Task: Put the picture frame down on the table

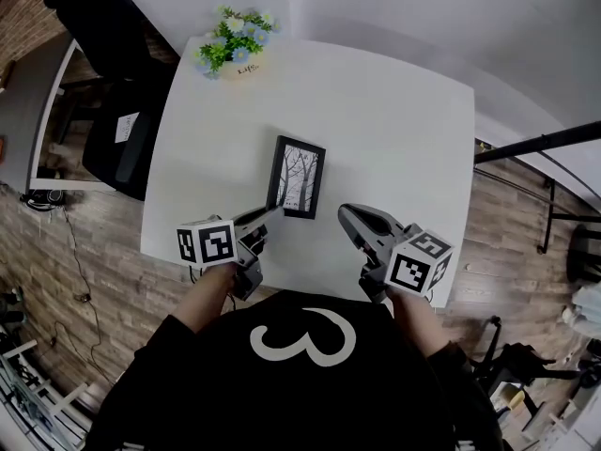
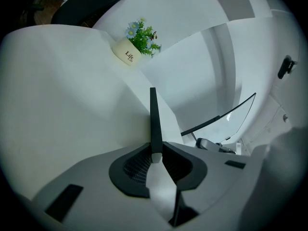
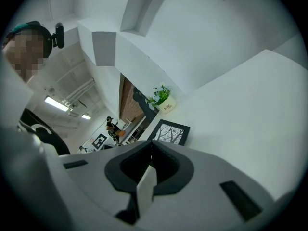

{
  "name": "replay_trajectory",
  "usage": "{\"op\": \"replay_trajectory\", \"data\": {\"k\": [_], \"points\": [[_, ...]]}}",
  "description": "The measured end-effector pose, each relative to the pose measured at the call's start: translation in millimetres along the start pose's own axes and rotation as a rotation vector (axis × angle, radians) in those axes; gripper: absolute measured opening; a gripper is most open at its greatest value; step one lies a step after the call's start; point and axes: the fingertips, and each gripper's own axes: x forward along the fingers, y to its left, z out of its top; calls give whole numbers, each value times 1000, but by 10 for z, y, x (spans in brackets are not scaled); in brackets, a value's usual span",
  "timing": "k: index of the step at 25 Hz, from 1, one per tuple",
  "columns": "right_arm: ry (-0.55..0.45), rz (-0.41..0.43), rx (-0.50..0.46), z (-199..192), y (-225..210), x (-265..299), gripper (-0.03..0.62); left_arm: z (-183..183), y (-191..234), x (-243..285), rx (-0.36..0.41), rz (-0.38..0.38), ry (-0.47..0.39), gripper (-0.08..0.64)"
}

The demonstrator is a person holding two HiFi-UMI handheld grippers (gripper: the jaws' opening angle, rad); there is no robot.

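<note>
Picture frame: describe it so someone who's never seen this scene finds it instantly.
Start at the square white table; toward its near edge, about midway across, is the picture frame. It is a black-edged rectangle with a bare-tree print, and its near left corner is pinched in the left gripper's jaws. The only other item, the potted flowers, sits at the far edge.
</note>
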Motion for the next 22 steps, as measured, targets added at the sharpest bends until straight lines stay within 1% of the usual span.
{"op": "replay_trajectory", "data": {"k": [10,15,19,22], "points": [[10,-2,7,-39,-2,10,23,-13,90,7,-33,32,0,91],[8,-3,10,-50,-4,-2,23,-23,140,11,-27,61,2,100],[6,-3,13,-69,2,-19,23,-32,180,6,-8,93,4,112],[10,-16,11,-88,0,-44,23,-37,203,-2,-2,107,2,116]]}}
